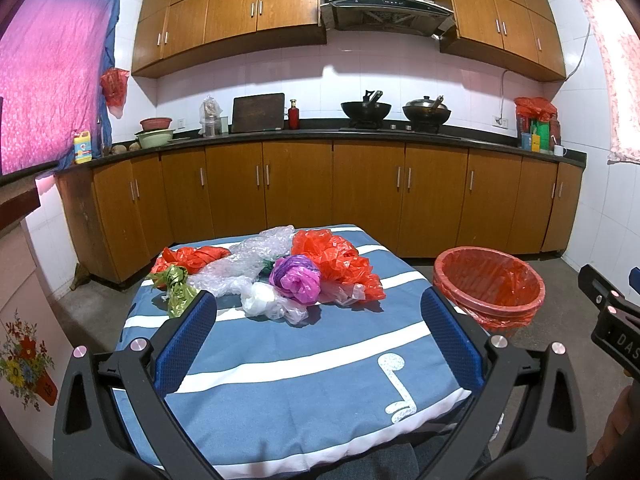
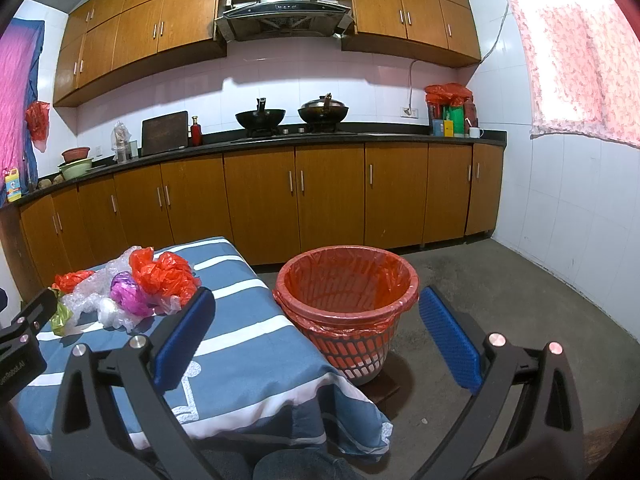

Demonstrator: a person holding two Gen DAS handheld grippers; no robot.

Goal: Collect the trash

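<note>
A pile of crumpled plastic bags lies on the far half of a blue-and-white striped table (image 1: 280, 360): a large red bag (image 1: 340, 264), a purple bag (image 1: 295, 278), a white bag (image 1: 264, 300), clear bubble wrap (image 1: 236, 268), a second red bag (image 1: 192, 258) and a green-gold wrapper (image 1: 176, 284). A red-lined basket bin (image 2: 348, 300) stands on the floor right of the table. My left gripper (image 1: 318, 304) is open and empty, just short of the pile. My right gripper (image 2: 316, 304) is open and empty, framing the bin; the pile (image 2: 132, 288) lies to its left.
Wooden cabinets (image 1: 332, 196) and a dark counter with woks (image 1: 366, 110) run along the back wall. The bin also shows in the left wrist view (image 1: 490, 280). Concrete floor (image 2: 500, 280) spreads right of the bin up to a white tiled wall.
</note>
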